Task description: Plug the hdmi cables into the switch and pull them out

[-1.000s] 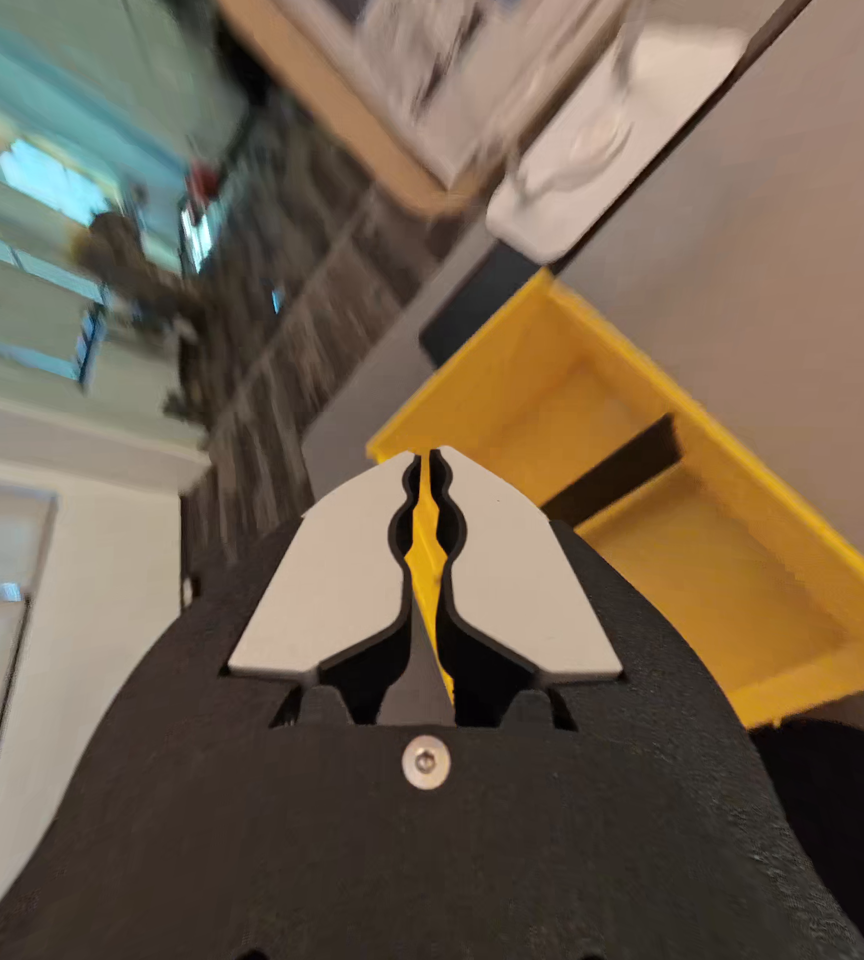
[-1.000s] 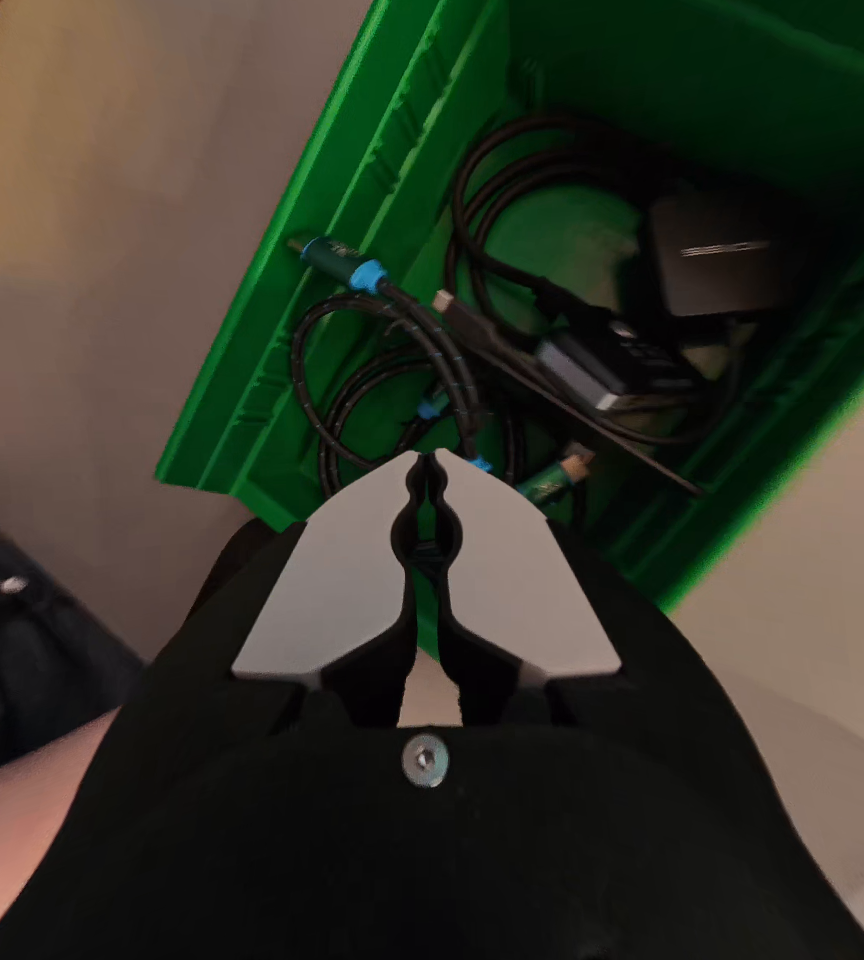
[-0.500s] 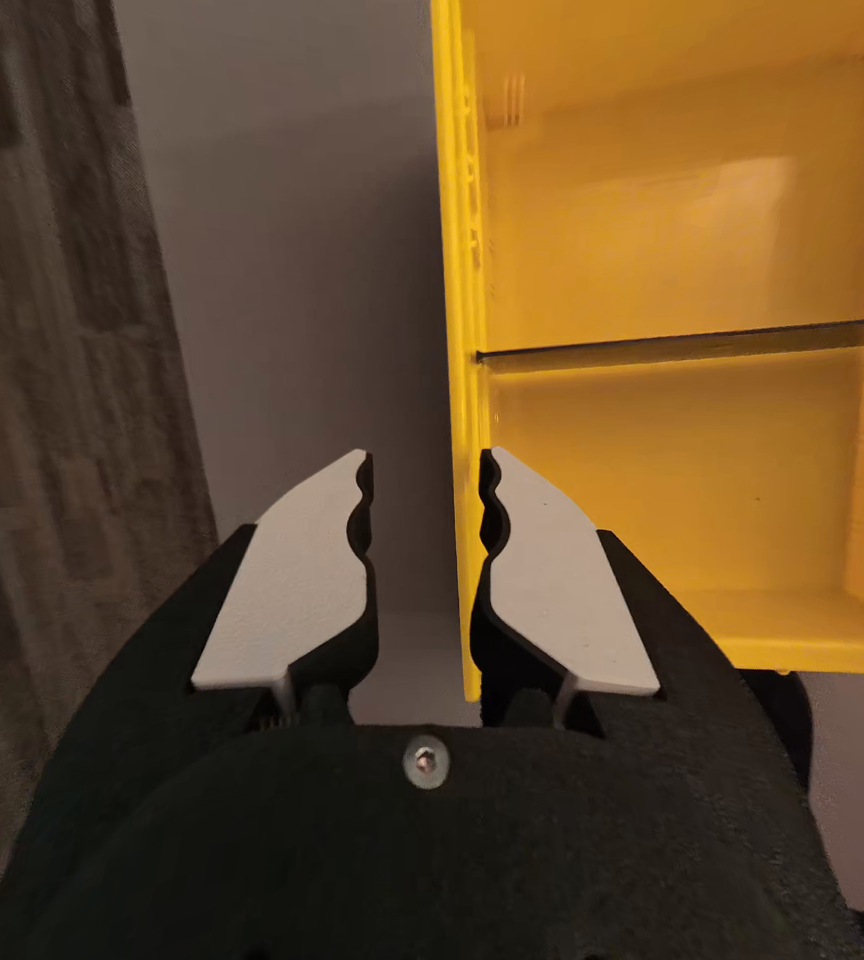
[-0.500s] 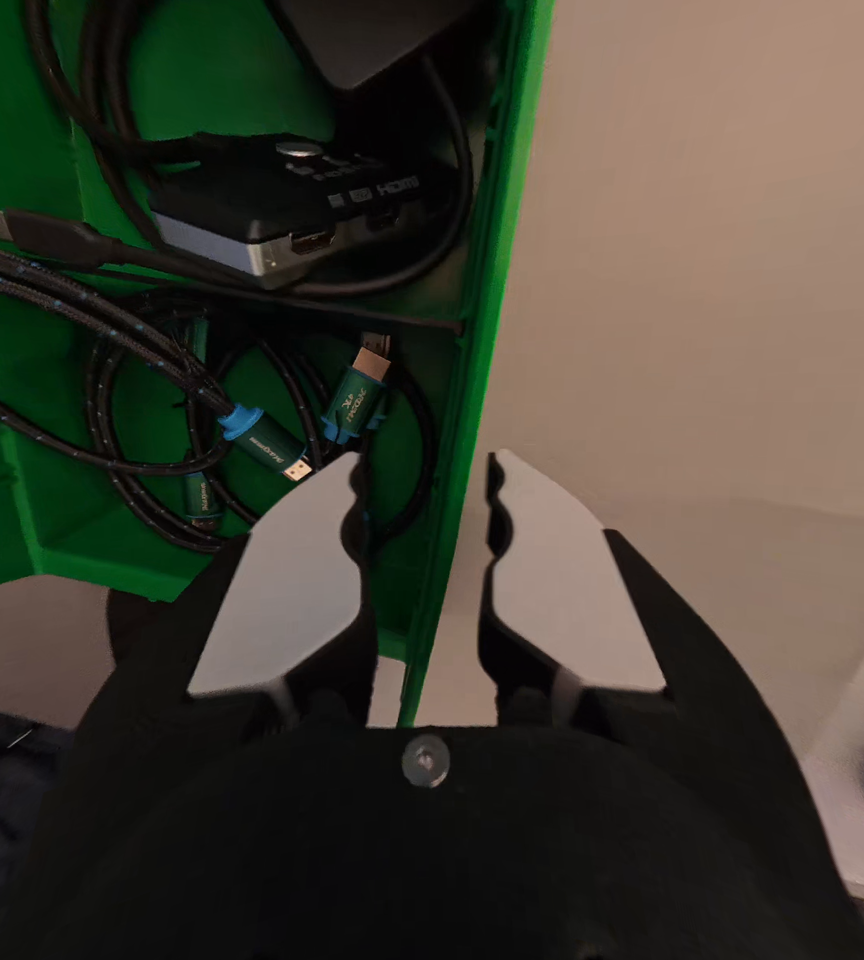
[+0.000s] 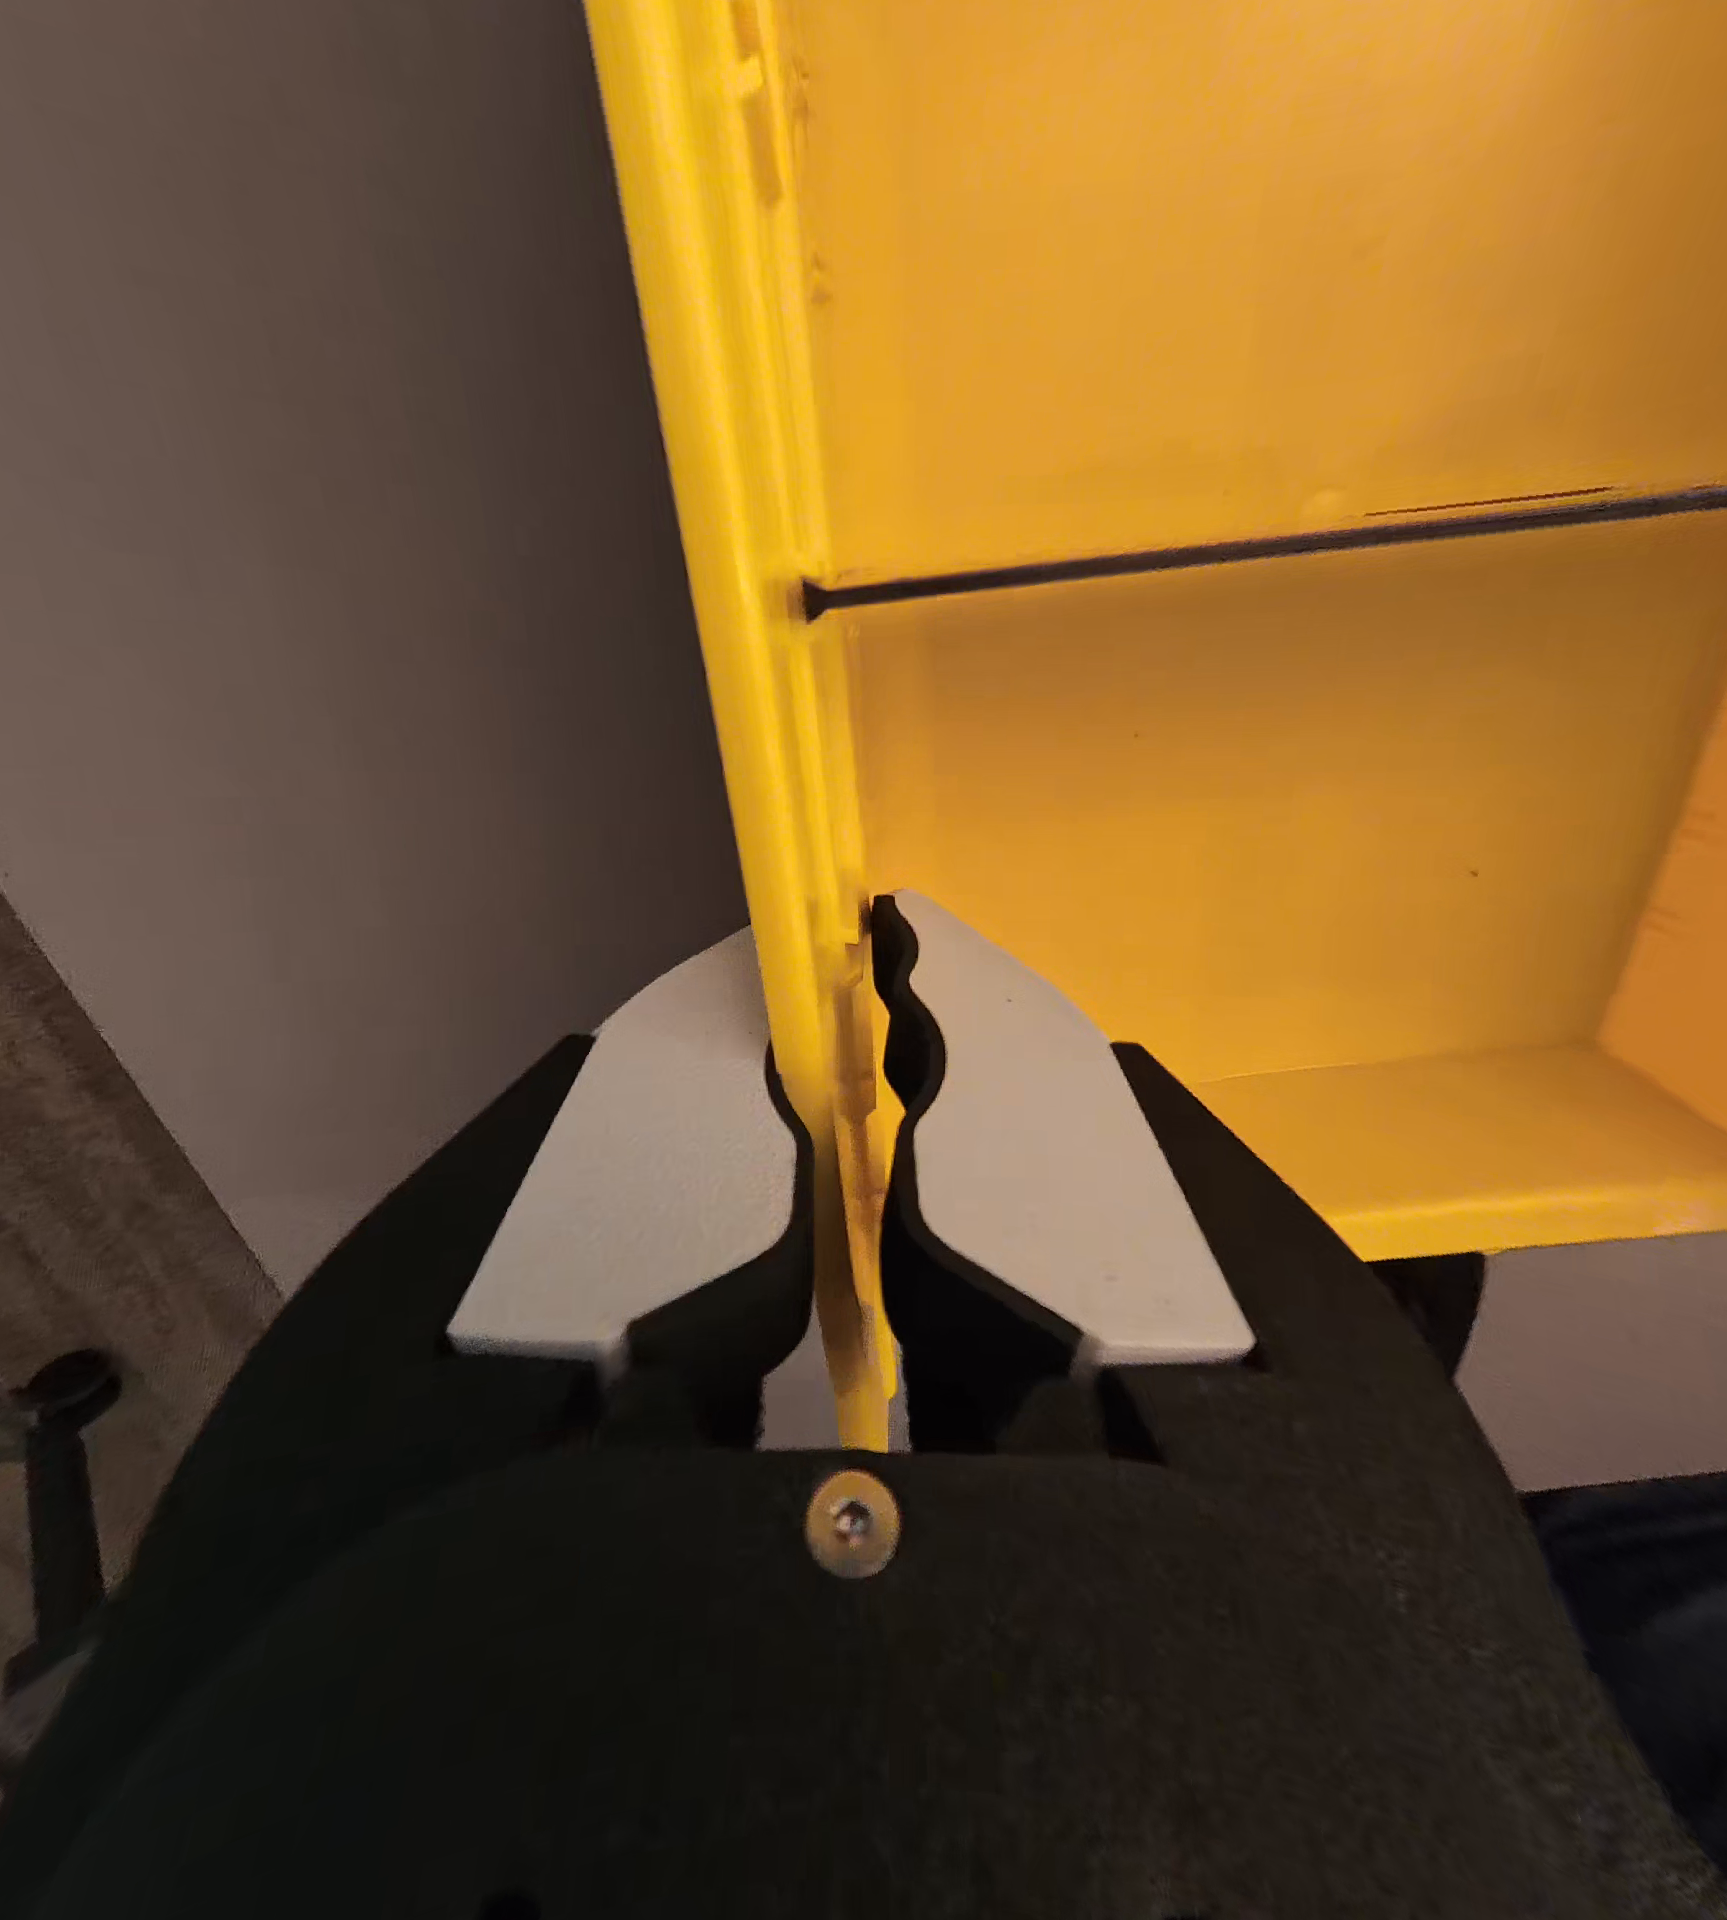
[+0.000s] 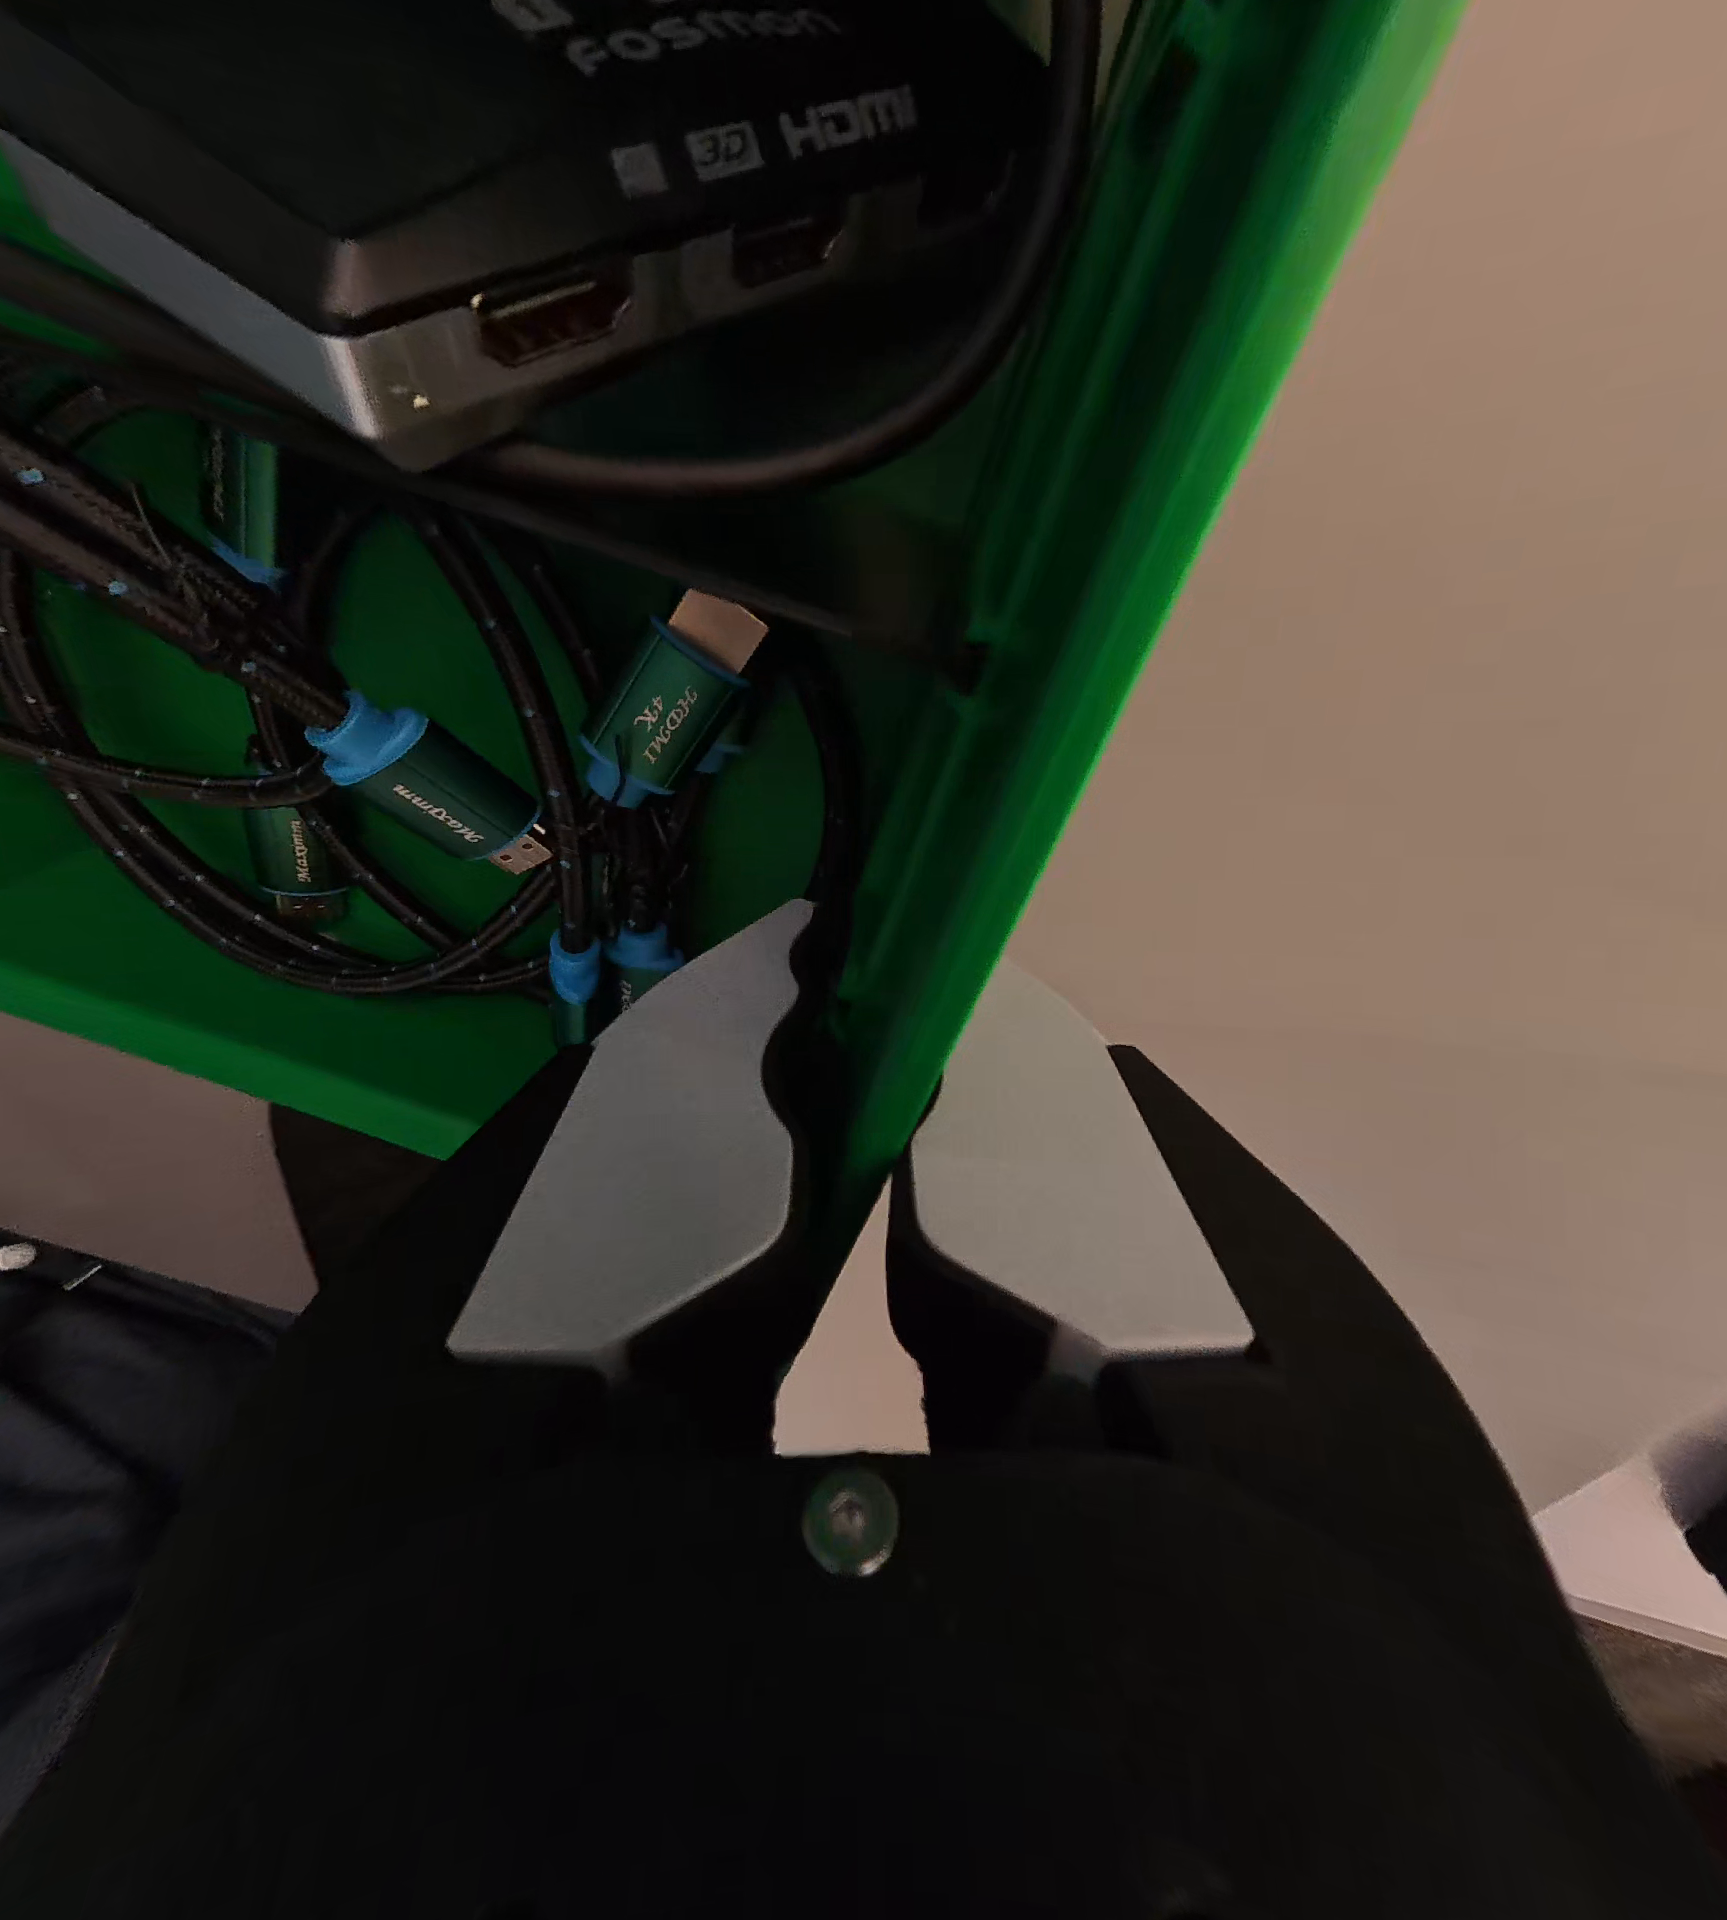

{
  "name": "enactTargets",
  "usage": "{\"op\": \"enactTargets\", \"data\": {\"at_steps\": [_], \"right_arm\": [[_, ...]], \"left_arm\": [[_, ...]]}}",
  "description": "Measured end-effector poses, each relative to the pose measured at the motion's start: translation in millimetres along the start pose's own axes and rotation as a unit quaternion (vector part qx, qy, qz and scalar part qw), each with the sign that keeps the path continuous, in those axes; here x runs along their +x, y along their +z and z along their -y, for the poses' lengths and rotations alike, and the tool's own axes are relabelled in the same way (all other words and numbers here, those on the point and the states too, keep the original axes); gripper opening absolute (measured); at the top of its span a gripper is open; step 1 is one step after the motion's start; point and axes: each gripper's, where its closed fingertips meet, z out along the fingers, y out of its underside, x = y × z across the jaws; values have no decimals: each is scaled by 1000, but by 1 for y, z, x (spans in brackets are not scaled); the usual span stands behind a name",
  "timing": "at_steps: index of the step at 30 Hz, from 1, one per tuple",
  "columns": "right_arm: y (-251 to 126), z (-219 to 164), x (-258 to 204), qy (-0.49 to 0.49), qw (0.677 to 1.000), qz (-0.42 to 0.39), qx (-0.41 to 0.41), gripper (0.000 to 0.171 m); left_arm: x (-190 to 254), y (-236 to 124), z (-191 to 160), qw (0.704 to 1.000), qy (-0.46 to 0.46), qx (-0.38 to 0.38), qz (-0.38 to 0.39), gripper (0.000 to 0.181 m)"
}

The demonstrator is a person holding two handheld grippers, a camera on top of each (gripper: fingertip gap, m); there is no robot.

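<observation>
A black HDMI switch (image 6: 423, 156) lies in the far part of a green bin (image 6: 1098, 520), with empty ports facing me. Several braided HDMI cables with teal plugs (image 6: 677, 707) lie coiled in the near part, unplugged. My right gripper (image 6: 900, 940) is shut on the green bin's right wall, left finger inside, right finger outside. In the left wrist view a yellow bin (image 5: 724, 416) holds nothing that I can see and has a thin black divider (image 5: 1254, 540). My left gripper (image 5: 828, 925) is shut on its left wall, right finger inside, left finger outside.
Both bins rest on a plain beige-grey table (image 6: 1461, 623). Grey carpet (image 5: 7, 1039) and a black clamp-like stand (image 5: 59, 1455) lie past the table's left edge. A white object (image 6: 1721, 1507) sits at lower right, dark clothing (image 6: 28, 1403) at lower left. Across from one pair of fingers to the other is roughly 75 cm.
Both grippers swung round, opened astride the bin walls half a second ago, moved in closer and have now closed on them, left on the yellow bin, right on the green bin.
</observation>
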Motion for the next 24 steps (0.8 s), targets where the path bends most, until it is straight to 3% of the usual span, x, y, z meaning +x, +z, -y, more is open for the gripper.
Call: {"op": "enactTargets", "data": {"at_steps": [9,15,24], "right_arm": [[9,8,-76,-10,996,17,-92,11],[16,22,-112,-62,994,2,-93,13],[20,27,-129,-87,992,-18,-93,17]], "left_arm": [[80,1,-2,996,46,-70,-28,8],[123,4,6,992,90,-80,25,19],[145,5,8,987,126,-83,57,27]]}}
